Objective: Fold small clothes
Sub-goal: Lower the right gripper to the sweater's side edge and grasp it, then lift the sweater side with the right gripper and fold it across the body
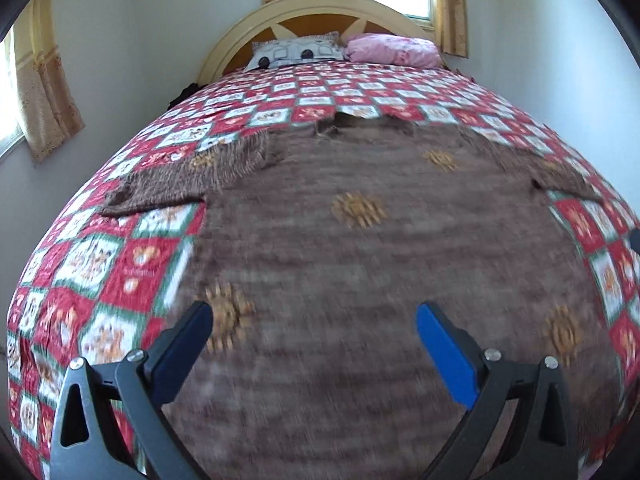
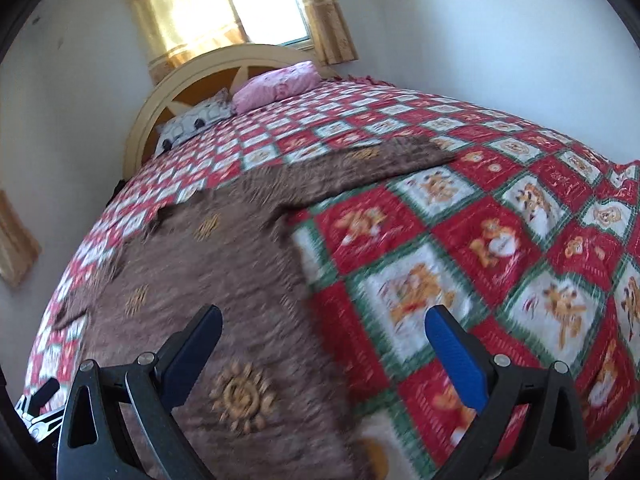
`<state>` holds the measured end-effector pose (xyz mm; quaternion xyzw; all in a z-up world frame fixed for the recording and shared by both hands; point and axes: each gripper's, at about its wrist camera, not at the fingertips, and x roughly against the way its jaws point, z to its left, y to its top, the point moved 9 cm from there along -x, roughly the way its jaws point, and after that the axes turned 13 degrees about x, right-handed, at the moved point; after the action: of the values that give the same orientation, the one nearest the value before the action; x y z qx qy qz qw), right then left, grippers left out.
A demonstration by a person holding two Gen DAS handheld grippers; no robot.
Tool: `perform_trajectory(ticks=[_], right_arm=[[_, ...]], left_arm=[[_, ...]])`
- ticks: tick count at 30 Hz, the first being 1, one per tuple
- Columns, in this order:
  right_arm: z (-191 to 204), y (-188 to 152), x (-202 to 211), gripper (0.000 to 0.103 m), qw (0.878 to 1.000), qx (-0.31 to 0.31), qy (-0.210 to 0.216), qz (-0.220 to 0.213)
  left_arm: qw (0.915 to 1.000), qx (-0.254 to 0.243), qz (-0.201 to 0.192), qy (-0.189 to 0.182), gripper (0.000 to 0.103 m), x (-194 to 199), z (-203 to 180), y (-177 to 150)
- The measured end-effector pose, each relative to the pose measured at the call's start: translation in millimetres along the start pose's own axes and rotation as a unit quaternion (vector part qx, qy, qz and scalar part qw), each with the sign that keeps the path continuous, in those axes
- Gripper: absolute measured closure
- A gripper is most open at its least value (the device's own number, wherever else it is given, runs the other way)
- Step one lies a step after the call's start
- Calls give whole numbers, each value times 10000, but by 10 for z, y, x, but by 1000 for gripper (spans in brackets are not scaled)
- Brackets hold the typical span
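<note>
A brown short-sleeved shirt (image 1: 360, 240) with tan sun motifs lies spread flat on the bed, collar toward the headboard and sleeves out to both sides. My left gripper (image 1: 314, 320) hovers open over the shirt's lower half, nothing between its fingers. In the right wrist view the same shirt (image 2: 208, 272) fills the left side. My right gripper (image 2: 322, 328) is open above the shirt's right side edge, its left finger over brown cloth and its right finger over the quilt. Both views are motion-blurred.
The bed is covered by a red, white and green checked quilt (image 1: 120, 264) (image 2: 480, 240). A grey patterned pillow (image 1: 296, 52) and a pink pillow (image 1: 392, 50) lie by the cream headboard (image 1: 320, 8). Curtained windows and white walls surround the bed.
</note>
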<state>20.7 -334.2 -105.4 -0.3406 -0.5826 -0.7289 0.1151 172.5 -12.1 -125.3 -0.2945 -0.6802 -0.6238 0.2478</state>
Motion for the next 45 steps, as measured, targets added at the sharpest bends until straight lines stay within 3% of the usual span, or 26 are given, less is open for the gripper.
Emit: perform_trajectory(ticks=[8,12,14,19,23,26,31,33,39,45], right_arm=[[-942,921,-469,16,9979,-456,-402,-221],[-1344,1287,-1011,35,9961,-750,-460,18],[-1472,1359,-1263,41,9955,-668,-632,220],[-1717,1335,-1798,42,9911,-754,-890,645],[-1689,1277,-2082,52,9899,-632,-823,963],[-1681,1257,-2153,64,9875,-367,-1131,1038],[-1679,1241,-2197,79,9879,-65,-1120,1073],[-1638,1273,-2196,93,9894,5,-984,1072],[-1459,1476,-2063,95,9912,-114,-933,934],[-838,1888,-1705,95,9958,284,-773,401]], left_arm=[[9985,150,-434,310,0,-419,106,747],[9971,302,-481,506,0,-729,214,899],[9966,392,-428,579,0,-855,286,914],[9950,748,-263,599,0,-1067,436,889],[9939,983,-113,482,0,-1181,473,807],[9928,1118,83,416,0,-1258,494,762],[9889,1281,479,576,0,-1389,544,640],[9896,1195,463,647,0,-1384,515,631],[9900,1161,470,643,0,-1374,506,609],[9894,1307,414,482,0,-1367,540,632]])
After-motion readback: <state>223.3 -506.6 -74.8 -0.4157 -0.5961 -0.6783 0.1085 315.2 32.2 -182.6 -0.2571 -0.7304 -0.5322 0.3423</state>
